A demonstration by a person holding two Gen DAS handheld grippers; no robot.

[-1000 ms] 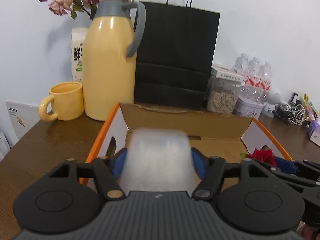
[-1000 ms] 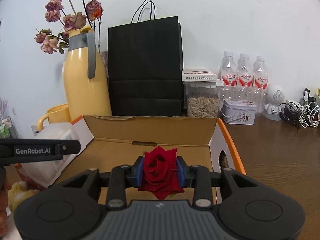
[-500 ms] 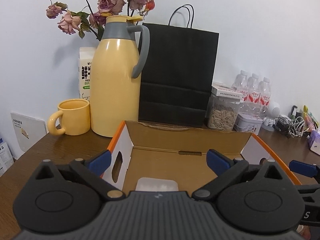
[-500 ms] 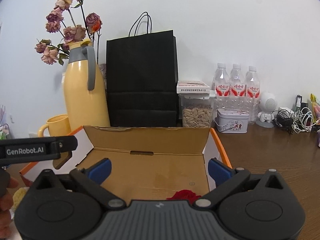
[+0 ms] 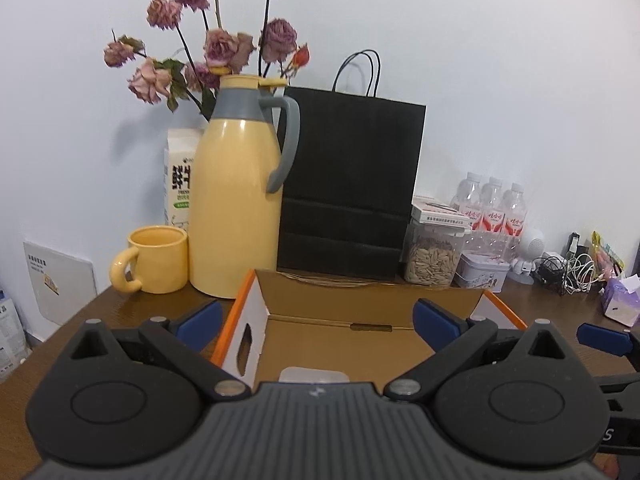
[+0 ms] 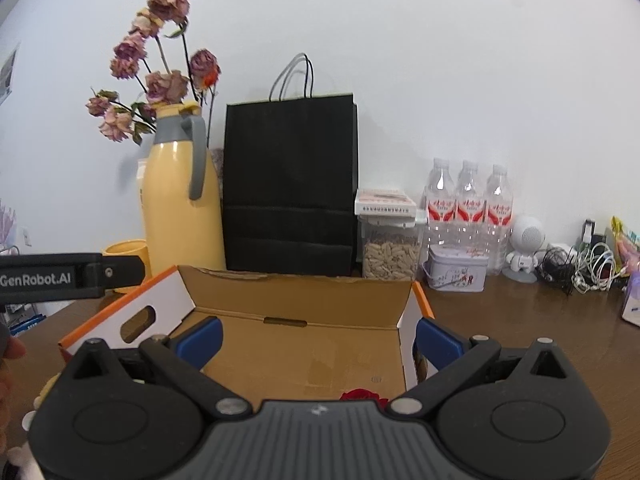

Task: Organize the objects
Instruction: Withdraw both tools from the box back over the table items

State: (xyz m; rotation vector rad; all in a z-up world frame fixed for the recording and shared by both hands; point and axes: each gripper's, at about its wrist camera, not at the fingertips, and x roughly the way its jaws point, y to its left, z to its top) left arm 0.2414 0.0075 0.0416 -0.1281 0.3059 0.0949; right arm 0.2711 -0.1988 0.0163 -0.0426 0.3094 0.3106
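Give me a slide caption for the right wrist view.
Open right gripper above the cardboard box, red rose lying inside, thermos and black bag behind.

Yellow jug (image 5: 236, 208) with grey collar, matching yellow mug (image 5: 160, 260), black paper bag (image 5: 352, 184), brown cardboard box (image 6: 296, 312) — orange-edged, red rose (image 6: 362, 395)

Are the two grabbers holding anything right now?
No. The left gripper and right gripper are both open and empty; the red rose lies in the cardboard box.
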